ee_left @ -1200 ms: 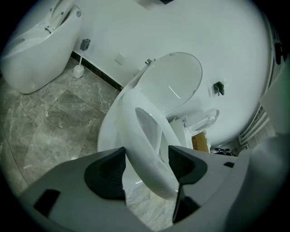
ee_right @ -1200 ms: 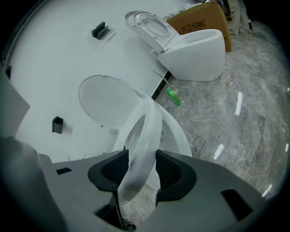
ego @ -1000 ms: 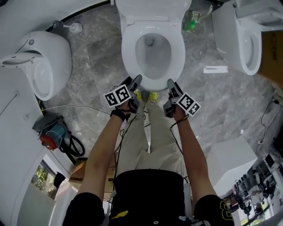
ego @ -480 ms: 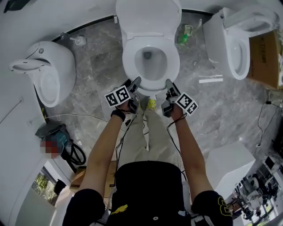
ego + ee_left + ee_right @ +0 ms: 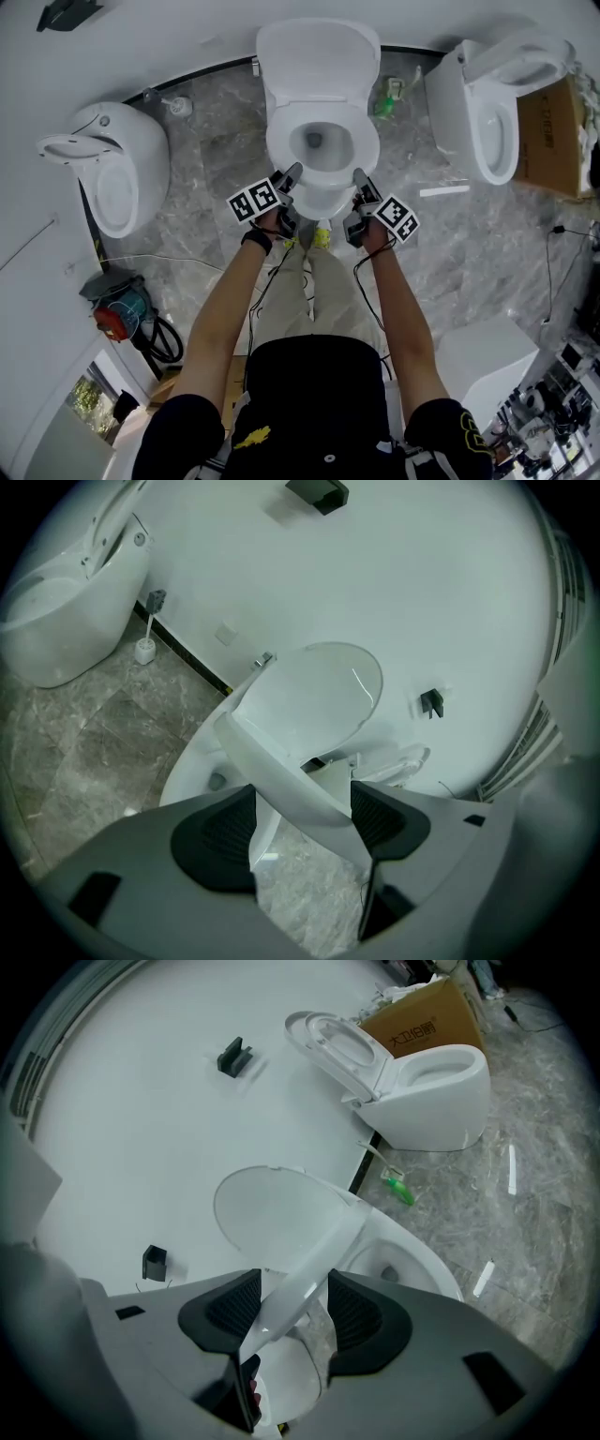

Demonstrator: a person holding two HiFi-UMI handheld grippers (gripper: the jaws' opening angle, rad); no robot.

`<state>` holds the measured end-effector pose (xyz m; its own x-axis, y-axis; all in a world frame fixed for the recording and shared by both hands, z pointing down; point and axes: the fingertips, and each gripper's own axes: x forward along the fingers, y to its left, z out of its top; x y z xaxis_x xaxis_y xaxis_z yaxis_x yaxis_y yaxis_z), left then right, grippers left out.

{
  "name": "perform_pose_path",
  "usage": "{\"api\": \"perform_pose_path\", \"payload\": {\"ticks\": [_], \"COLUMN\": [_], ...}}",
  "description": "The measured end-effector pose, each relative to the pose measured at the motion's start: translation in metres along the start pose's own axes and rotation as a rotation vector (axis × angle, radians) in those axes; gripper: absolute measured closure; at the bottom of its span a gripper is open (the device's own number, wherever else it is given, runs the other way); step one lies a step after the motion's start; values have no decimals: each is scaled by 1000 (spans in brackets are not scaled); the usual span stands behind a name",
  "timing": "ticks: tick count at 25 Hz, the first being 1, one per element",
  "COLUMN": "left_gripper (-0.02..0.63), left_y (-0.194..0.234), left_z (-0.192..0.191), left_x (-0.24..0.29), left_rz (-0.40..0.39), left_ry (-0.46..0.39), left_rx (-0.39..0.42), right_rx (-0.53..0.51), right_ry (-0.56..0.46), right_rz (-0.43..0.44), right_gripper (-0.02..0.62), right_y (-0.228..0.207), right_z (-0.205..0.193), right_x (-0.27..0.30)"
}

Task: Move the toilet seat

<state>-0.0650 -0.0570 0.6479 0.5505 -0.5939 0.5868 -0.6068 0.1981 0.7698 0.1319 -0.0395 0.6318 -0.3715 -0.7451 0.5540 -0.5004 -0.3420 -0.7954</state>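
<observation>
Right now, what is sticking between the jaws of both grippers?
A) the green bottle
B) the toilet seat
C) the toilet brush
B: in each gripper view the white toilet seat slants across the gap between the jaws of the left gripper and the right gripper, and both sets of jaws are opening.

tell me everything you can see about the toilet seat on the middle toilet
The toilet seat is a glossy white ring, plastic by its look, tilted up off the bowl, in front of the upright lid. Its front rim passes slantwise between the opening jaws of the left gripper and right gripper, with gaps beside it.
</observation>
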Motion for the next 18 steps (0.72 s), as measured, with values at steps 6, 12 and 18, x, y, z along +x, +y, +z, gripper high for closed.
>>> {"api": "perform_pose_path", "payload": {"ticks": [6,12,18], "left_gripper": [284,282,273], "left_y": [-18,-31,-41], "left_z": [27,47,72], "left_x": [4,8,15], "left_rz": [-5,-9,-33], "left_ry": [-35,-59,-76], "left_rx": [-55,-93,-125], "right_rx": [-1,4,11], "right_ry": [2,-1,-18], "right_rz": [35,67,106], "right_gripper": [348,347,342], "right_y": [25,45,65], "right_z": [21,36,53], "right_x": [10,17,31]}}
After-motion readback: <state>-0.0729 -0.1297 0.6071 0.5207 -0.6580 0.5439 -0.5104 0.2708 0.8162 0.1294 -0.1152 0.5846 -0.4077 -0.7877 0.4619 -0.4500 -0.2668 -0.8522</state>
